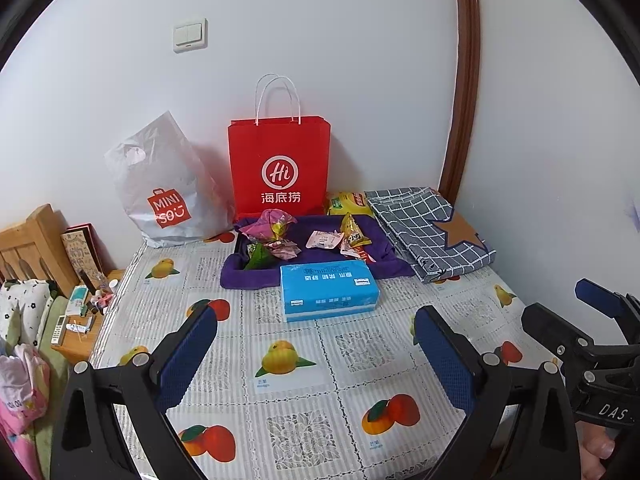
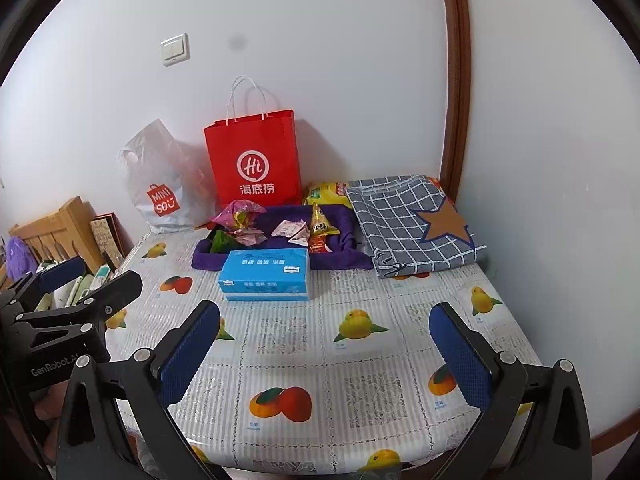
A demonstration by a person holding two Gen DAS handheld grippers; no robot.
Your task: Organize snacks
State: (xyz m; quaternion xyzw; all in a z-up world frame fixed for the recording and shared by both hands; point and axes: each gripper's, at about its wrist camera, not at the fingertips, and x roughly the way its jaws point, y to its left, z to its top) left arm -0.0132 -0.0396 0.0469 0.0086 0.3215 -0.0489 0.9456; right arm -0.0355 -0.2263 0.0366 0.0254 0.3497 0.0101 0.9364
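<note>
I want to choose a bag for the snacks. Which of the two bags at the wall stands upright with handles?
The red paper bag stands upright with white rope handles. The grey plastic bag beside it slumps and has only a cut-out grip.

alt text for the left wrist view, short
An open left tool hovers over a fruit-print tablecloth, facing a purple fabric tray of wrapped snacks behind a blue tissue pack. A red paper bag and grey plastic bag stand against the wall; the open right tool shows at right.
</note>
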